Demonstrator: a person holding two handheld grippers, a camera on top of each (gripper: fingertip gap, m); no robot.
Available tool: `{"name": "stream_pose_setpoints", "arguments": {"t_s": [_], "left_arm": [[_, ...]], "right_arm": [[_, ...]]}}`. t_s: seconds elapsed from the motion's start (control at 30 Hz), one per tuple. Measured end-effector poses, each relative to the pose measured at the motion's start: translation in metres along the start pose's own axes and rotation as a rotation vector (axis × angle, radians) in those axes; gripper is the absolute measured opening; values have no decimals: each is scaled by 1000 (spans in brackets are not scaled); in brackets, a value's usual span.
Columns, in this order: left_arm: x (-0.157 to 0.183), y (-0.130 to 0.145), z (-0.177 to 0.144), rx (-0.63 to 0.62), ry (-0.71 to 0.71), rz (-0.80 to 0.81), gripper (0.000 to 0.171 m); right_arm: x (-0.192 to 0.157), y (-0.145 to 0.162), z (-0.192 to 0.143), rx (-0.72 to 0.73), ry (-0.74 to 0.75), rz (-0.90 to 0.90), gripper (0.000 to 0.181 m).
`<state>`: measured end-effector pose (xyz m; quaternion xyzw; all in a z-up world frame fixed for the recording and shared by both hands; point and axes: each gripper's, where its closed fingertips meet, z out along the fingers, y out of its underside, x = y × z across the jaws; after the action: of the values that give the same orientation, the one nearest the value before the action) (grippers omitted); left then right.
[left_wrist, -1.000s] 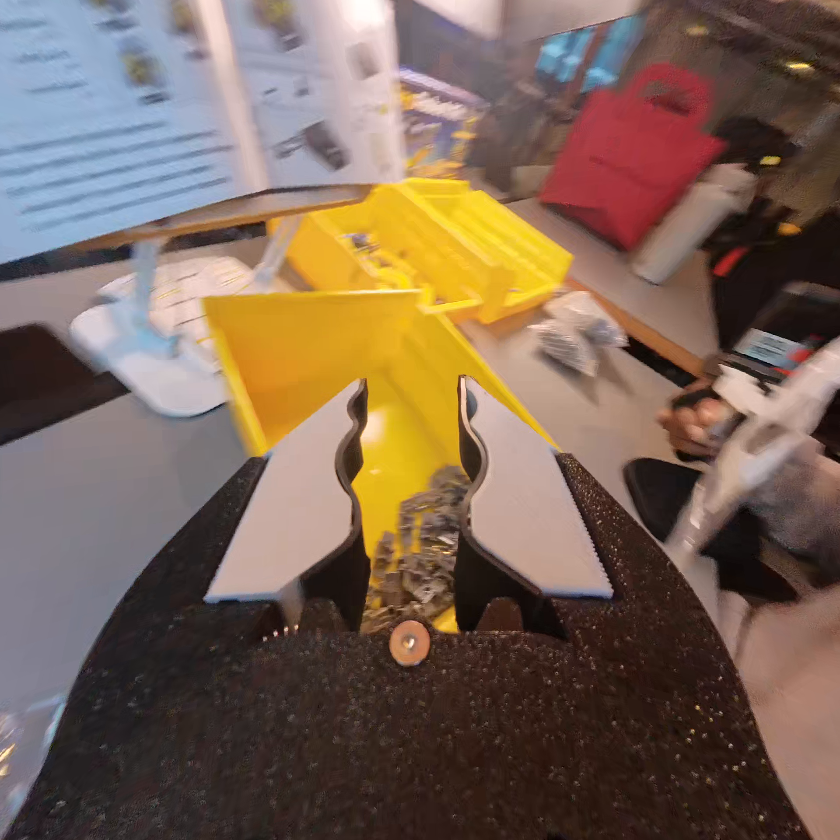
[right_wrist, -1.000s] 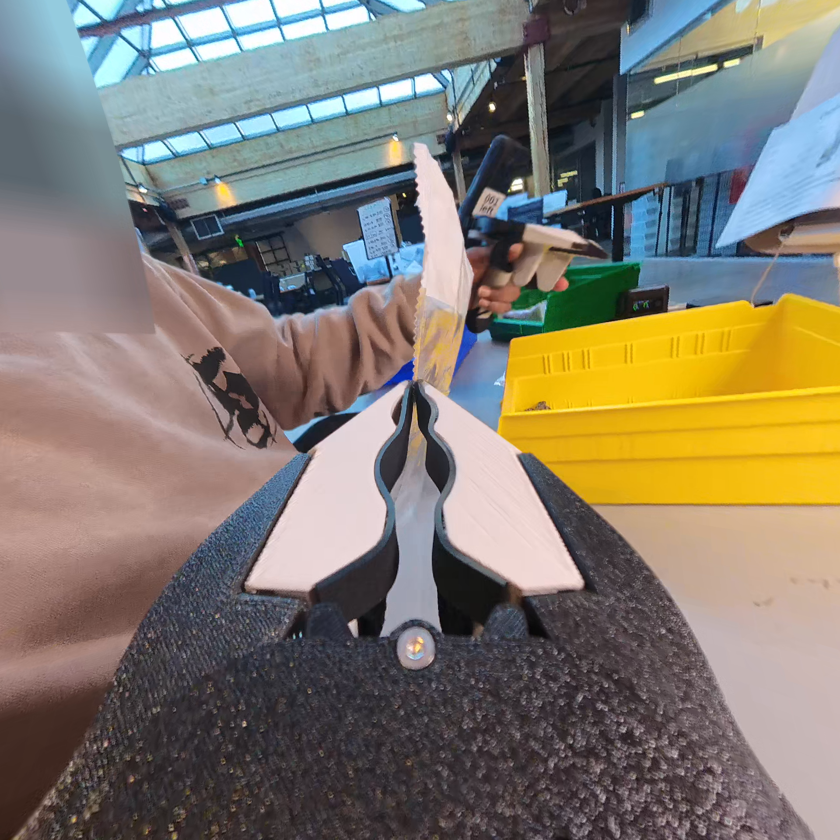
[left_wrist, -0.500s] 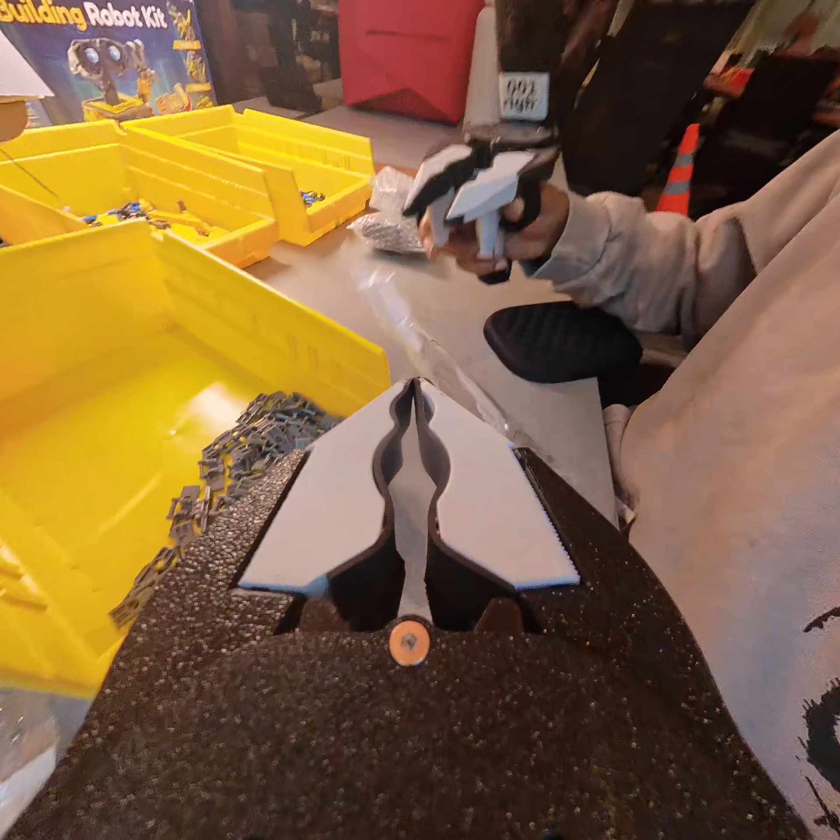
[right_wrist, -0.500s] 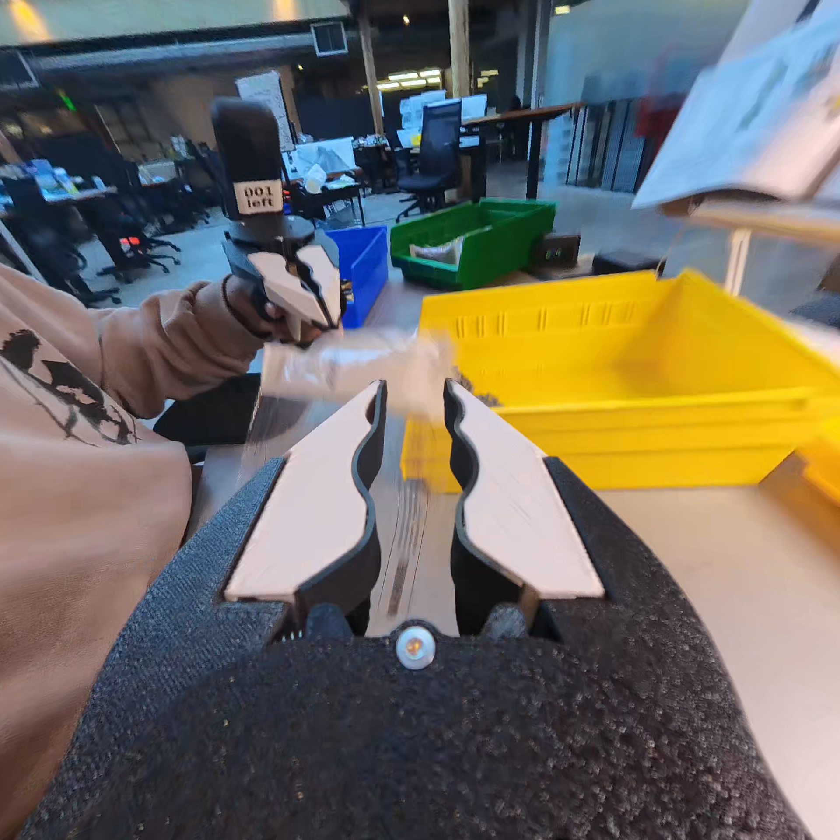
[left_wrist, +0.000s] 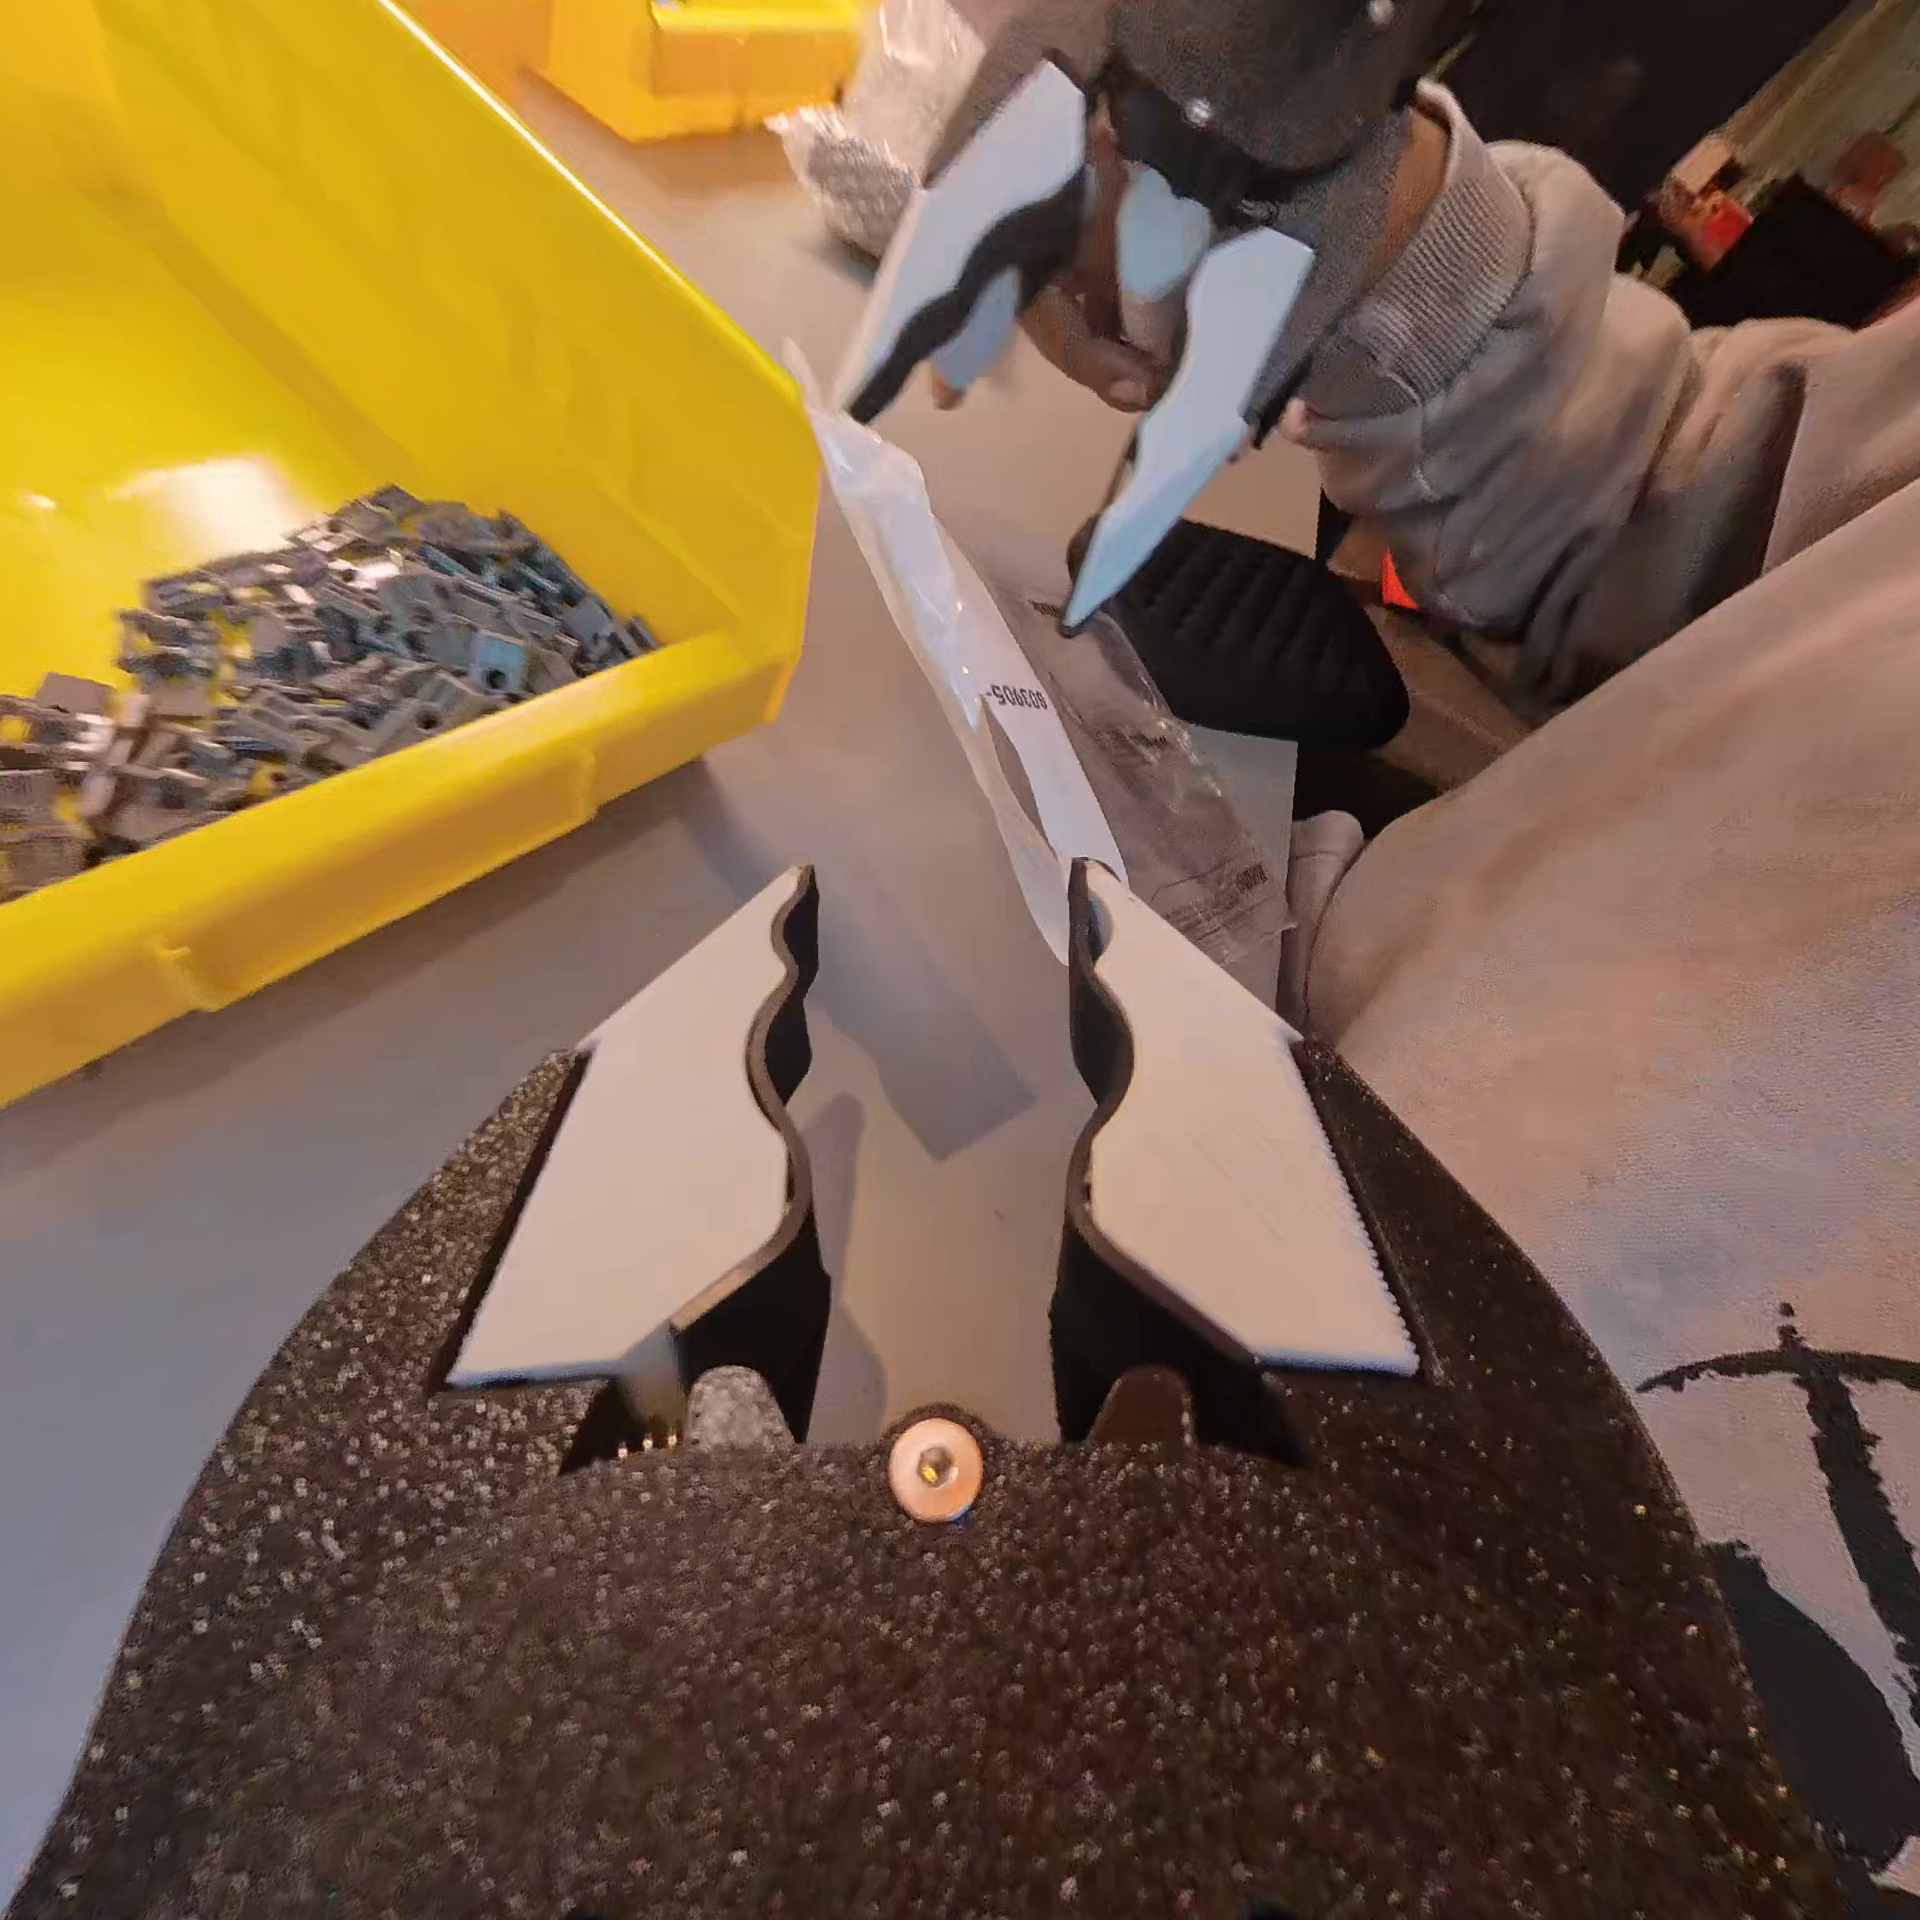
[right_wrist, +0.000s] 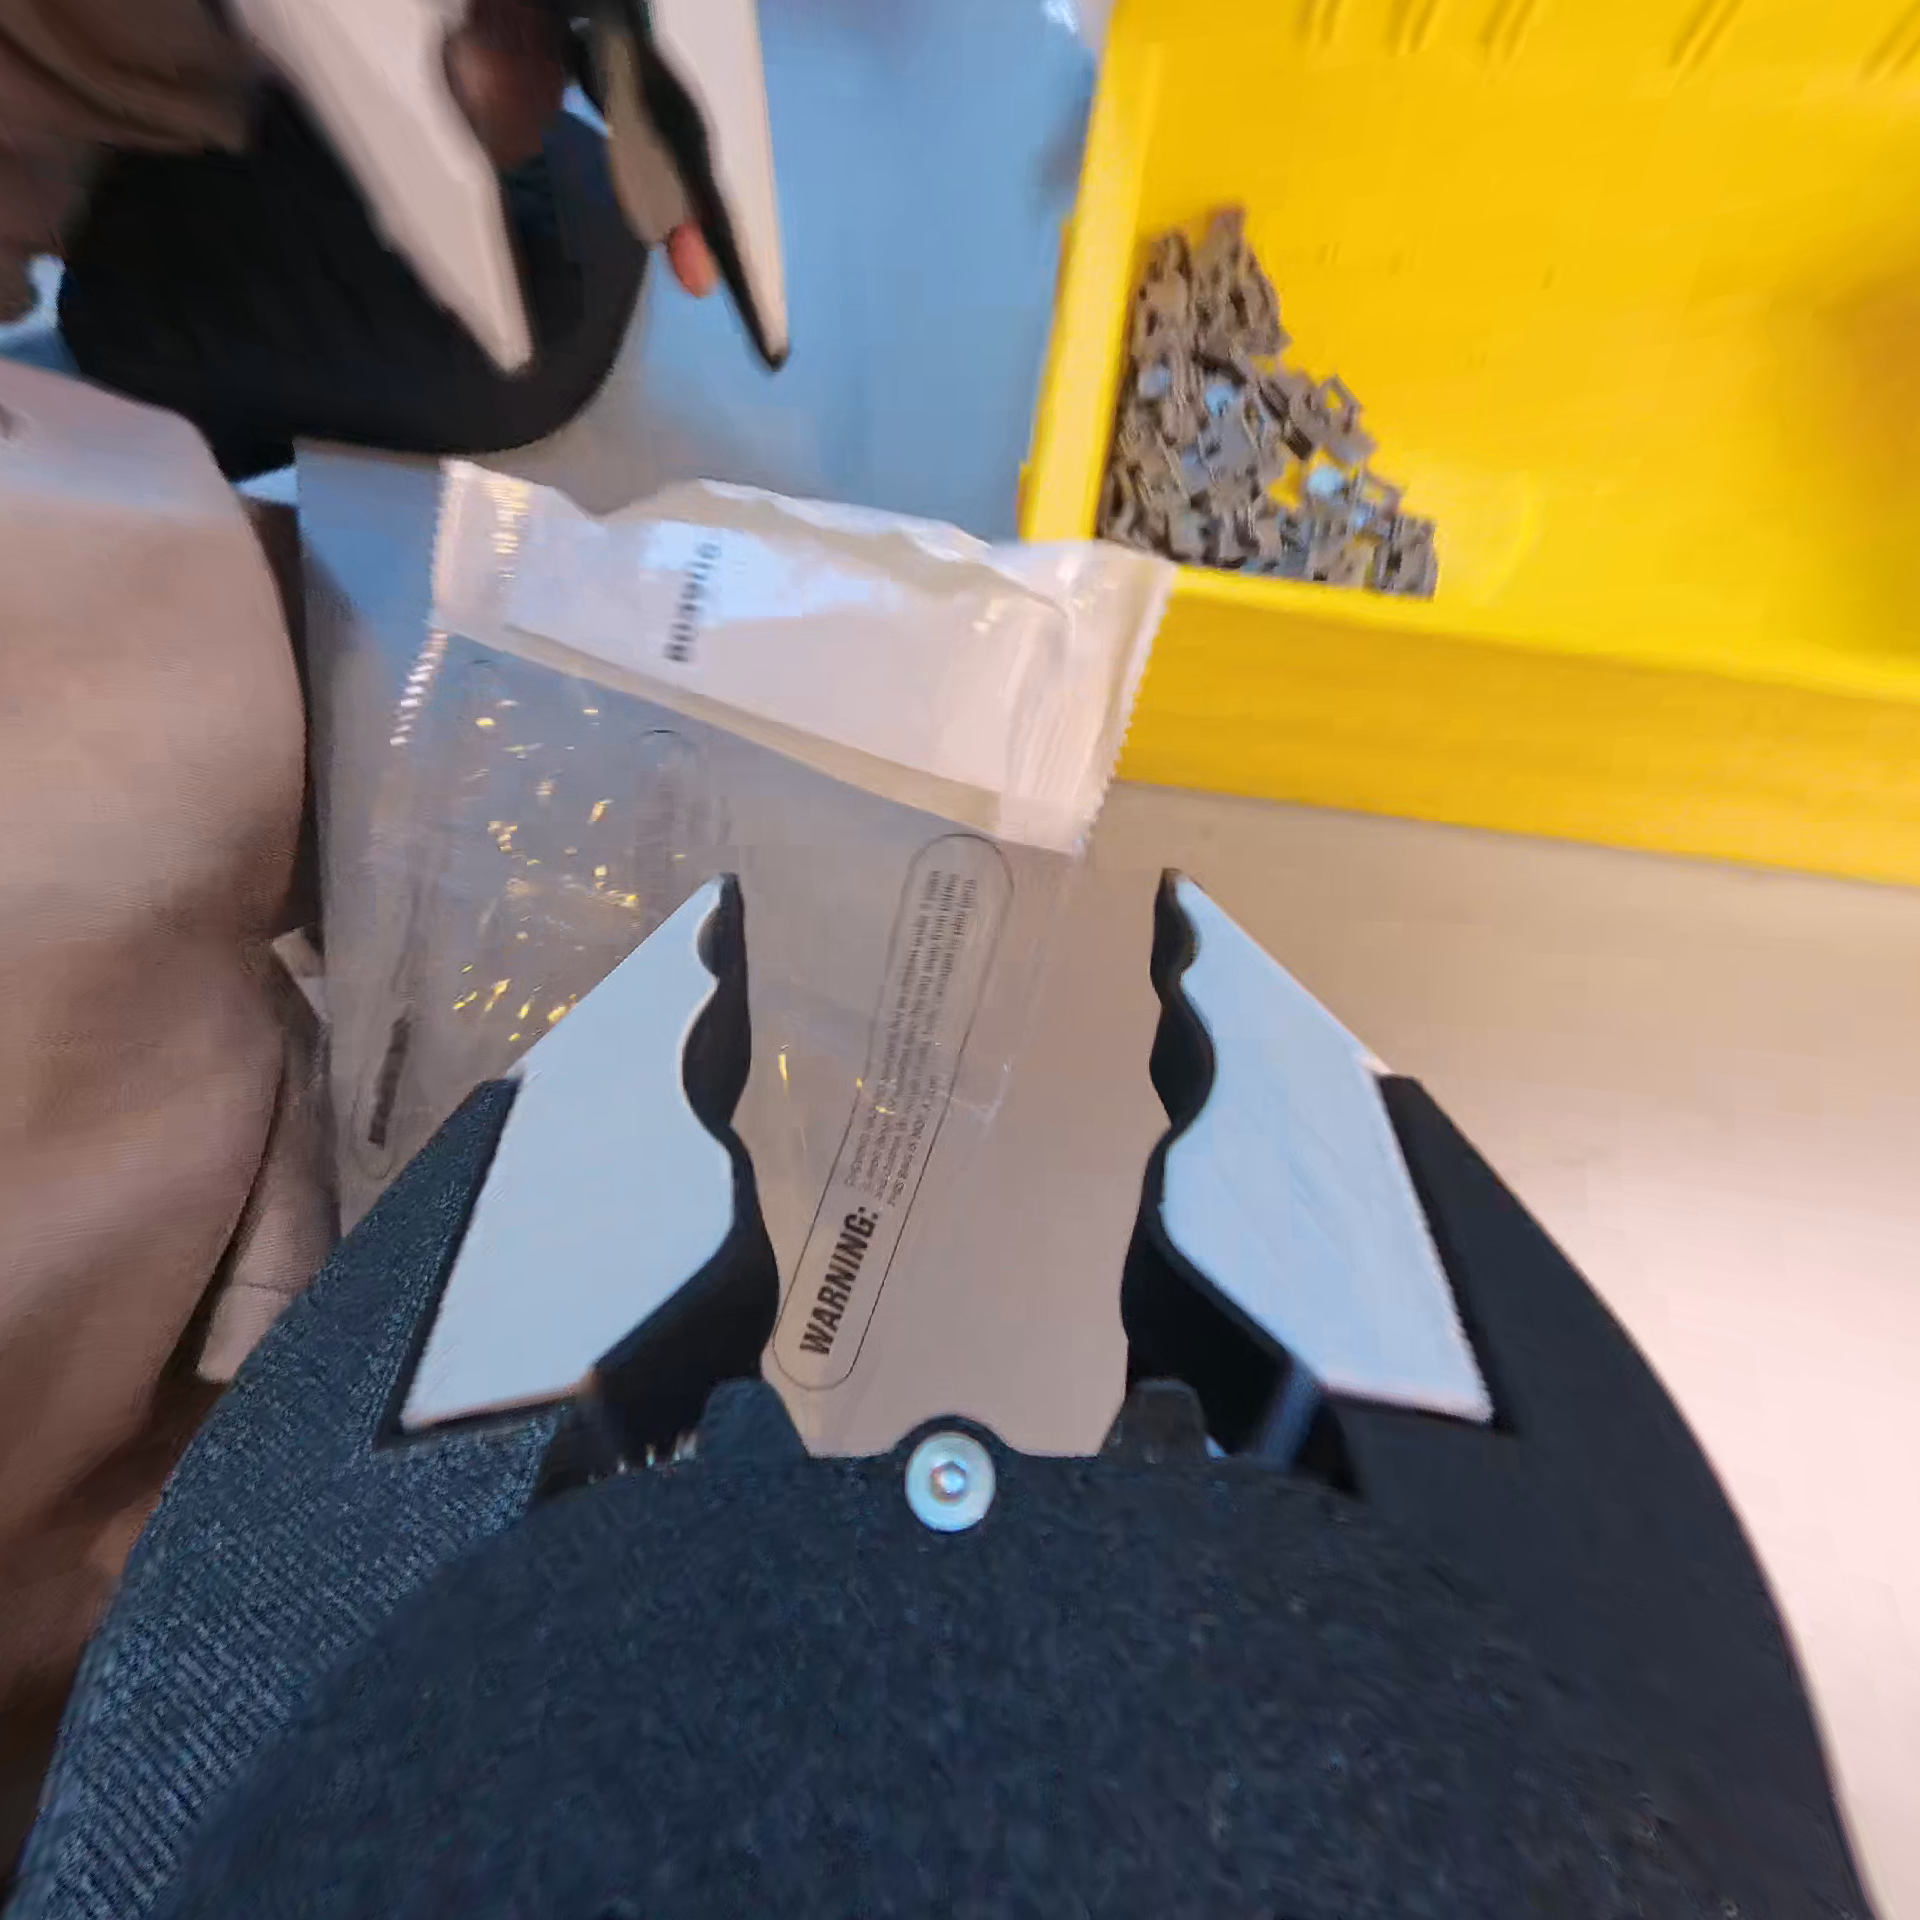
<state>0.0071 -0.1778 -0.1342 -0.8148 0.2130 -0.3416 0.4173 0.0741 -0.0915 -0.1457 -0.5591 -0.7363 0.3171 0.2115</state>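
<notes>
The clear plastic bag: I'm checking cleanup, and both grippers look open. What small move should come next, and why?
Probably lower the right gripper and close it on the clear plastic bag. The bag looks empty and lies loose at the table edge beside the yellow bin, which already holds the grey parts. The left gripper is open too, and neither holds anything.

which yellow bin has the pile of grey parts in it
The big yellow bin nearest the left gripper: grey parts are heaped in its near corner. The smaller yellow bin behind it shows no contents from here.
</notes>
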Motion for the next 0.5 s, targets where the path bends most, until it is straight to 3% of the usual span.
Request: {"name": "stream_pose_setpoints", "arguments": {"t_s": [0.07,0.13,0.17,0.3,0.5], "left_arm": [[6,8,19,-64,26,9,42],[19,7,31,-72,93,26,9],[26,2,32,-51,135,22,7],[26,-26,15,39,162,20,21],[32,-37,9,50,177,49,11]], "right_arm": [[0,5,14,18,-76,80,69],[-10,-3,17,82,-148,51,18],[-15,-7,16,106,-161,15,5],[-29,-24,0,178,-171,-146,0],[-44,-37,-18,248,-234,-215,0]]}}
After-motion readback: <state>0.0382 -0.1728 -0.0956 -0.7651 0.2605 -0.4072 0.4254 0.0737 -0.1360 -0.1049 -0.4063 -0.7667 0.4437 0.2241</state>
